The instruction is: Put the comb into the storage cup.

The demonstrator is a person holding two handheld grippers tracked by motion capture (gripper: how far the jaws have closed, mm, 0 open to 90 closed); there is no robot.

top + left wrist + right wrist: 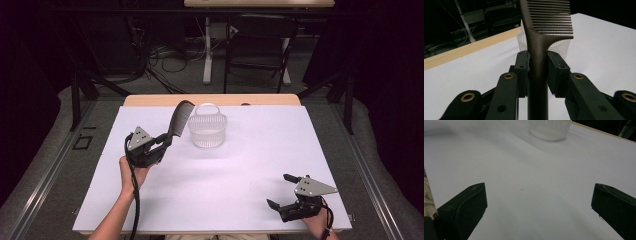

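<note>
Left claw (537, 65) tight on comb (537, 47) handle, teeth beside basket (207, 127); right claw (281, 191) wide.

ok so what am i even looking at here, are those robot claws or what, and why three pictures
Not a robot: a person sits at a table covered in white and holds a hand-operated gripper in each hand. The high view looks down from above the person. The other two come from small cameras riding on each gripper, looking along its black fingers. The left gripper is closed on the handle of a dark comb, holding it tilted up beside a small white slotted basket standing on the table. The right gripper sits near the table's front edge with its fingers spread wide and nothing between them.
</note>
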